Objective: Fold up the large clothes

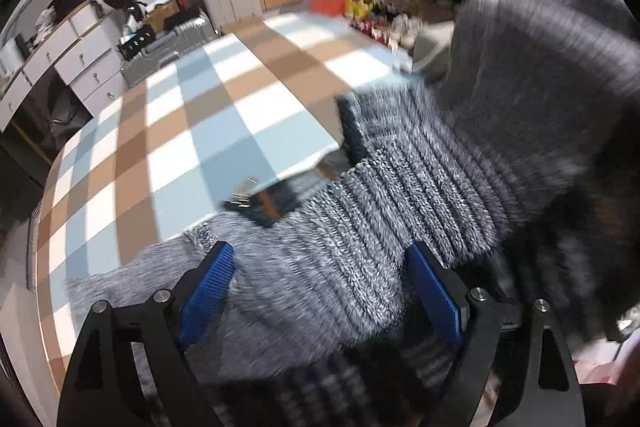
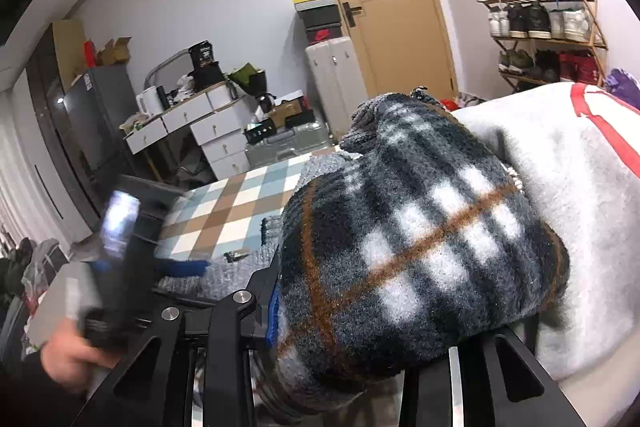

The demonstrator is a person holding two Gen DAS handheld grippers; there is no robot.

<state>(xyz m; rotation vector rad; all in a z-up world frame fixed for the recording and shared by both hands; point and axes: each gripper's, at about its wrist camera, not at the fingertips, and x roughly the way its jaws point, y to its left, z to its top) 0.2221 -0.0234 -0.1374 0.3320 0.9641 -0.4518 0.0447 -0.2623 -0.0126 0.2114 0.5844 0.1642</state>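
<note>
Blue pads of the left hand-held gripper sit closest to the lens in the left wrist view, spread wide apart with nothing pinched between them; the grey knitted sweater lies just beyond and below them, spilling over the near edge of the checked cloth on the worktop. From this gripper the knit runs away up and to the right, its ribbed part rising steeply toward the upper right of the view, where it blurs. That slant looks like the sweater's long axis, so any next grasp by the left hand would have to come onto the loose lower part lying straight ahead of its fingers.

Over on the right, the right hand-held gripper is closed on a thick fold of dark plaid fleece, which bulges up over the jaws and hides the far finger entirely. A pale grey garment with red lettering lies behind it.

Only the right wrist view shows the left gripper from outside, blurred, with the person's hand around its handle, and the plaid cloth. Only the left wrist view shows the sweater's ribbing and how it hangs. Whether plaid and grey knit are two sides of one garment I cannot tell.
</note>
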